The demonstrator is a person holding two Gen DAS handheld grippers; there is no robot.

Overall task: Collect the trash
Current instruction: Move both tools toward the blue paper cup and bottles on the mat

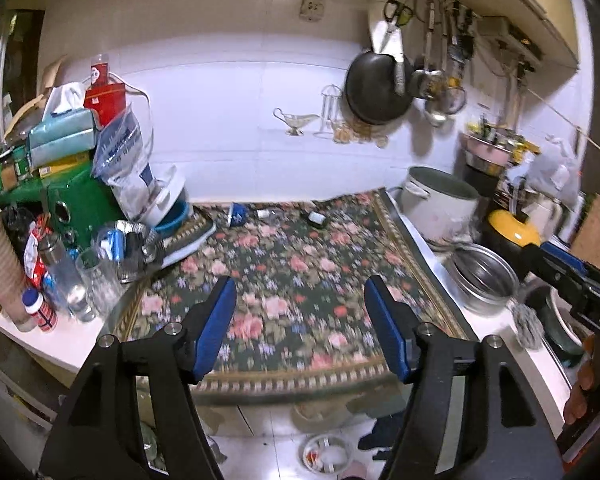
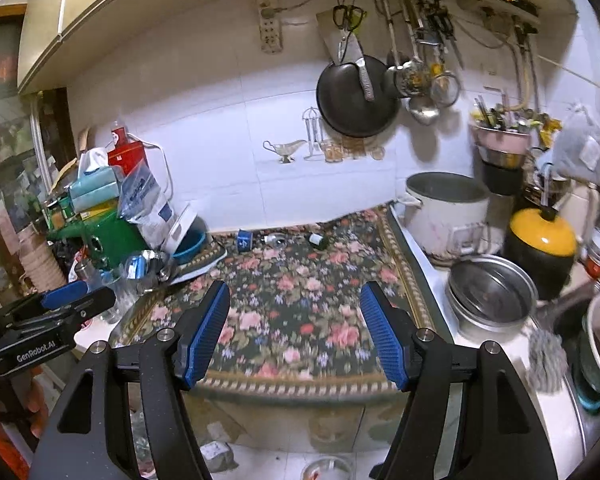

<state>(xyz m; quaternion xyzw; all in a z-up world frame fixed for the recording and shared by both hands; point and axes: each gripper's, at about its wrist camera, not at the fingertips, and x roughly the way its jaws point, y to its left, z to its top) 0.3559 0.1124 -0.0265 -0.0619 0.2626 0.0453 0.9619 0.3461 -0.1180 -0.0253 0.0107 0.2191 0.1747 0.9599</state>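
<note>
you hold both tools back from the counter's front edge, above the floor, which suits a survey before committing to a reach. your left gripper (image 1: 300, 328) has its jaws spread wide and holds nothing; your right gripper (image 2: 294, 334) is likewise spread and empty. each tool shows at the other camera's margin, so they sit side by side, apart.

the floral mat (image 2: 300, 304) covers the middle of the counter and its near and central parts carry nothing. the likely trash lies along the mat's far edge, close to the tiled wall: a small blue cup (image 2: 244, 239) on its side, a clear bottle (image 2: 275, 240) lying flat just beside it, and a small dark bottle (image 2: 319, 240) tipped over a little further right. judgement: toppled containers in a loose row near the wall read as discards, not stored goods.

the left end of the counter is crowded with a green box (image 1: 80, 200), glasses and packets; the right end holds a white pot (image 1: 440, 204) and a steel bowl (image 1: 484, 280).

a bin (image 1: 326, 454) with scraps in it shows on the floor below the front edge, probably the drop point. the reach across the mat looks unobstructed. motion blur limits finer identification.
</note>
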